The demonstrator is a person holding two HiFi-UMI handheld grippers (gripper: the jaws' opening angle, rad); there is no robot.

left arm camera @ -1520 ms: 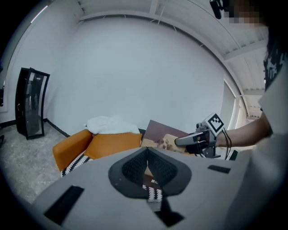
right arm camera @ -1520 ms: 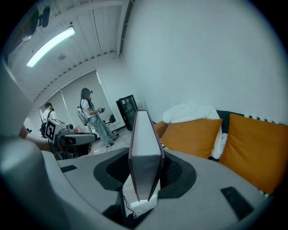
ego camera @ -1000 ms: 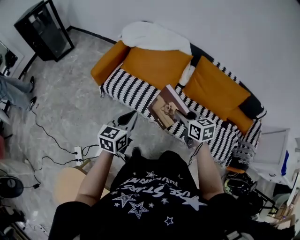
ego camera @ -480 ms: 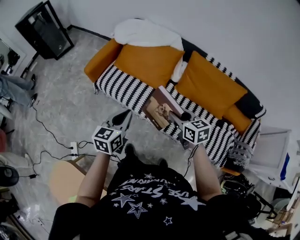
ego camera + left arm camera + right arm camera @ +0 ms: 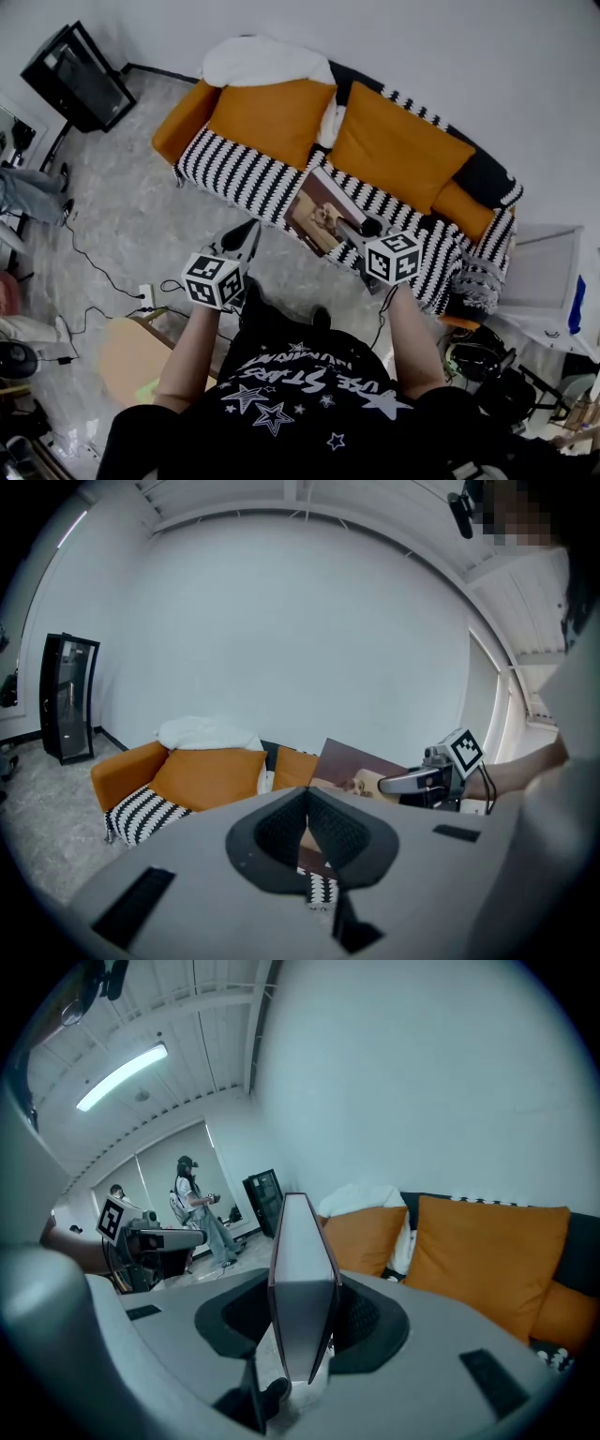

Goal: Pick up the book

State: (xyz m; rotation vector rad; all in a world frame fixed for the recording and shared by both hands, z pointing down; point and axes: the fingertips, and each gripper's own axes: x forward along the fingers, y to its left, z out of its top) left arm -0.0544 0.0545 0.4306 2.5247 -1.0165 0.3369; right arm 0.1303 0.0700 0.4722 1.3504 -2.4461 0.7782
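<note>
— Got it up?
— Yes. My right gripper (image 5: 302,1335) has its jaws half apart, clamped on the brown hardback book with a picture cover (image 5: 300,1279), in the air before the orange sofa with a striped throw (image 5: 403,150). I'd squeeze firmly (held by one edge, it may pivot).
— And the arms?
— Both forearms reach forward, tips dipped slightly. My left gripper (image 5: 307,827) is closed and empty.

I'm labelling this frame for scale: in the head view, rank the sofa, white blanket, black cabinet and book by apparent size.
1. sofa
2. black cabinet and white blanket: too alike to rank.
3. book, smallest, though it is held up nearer the camera.
</note>
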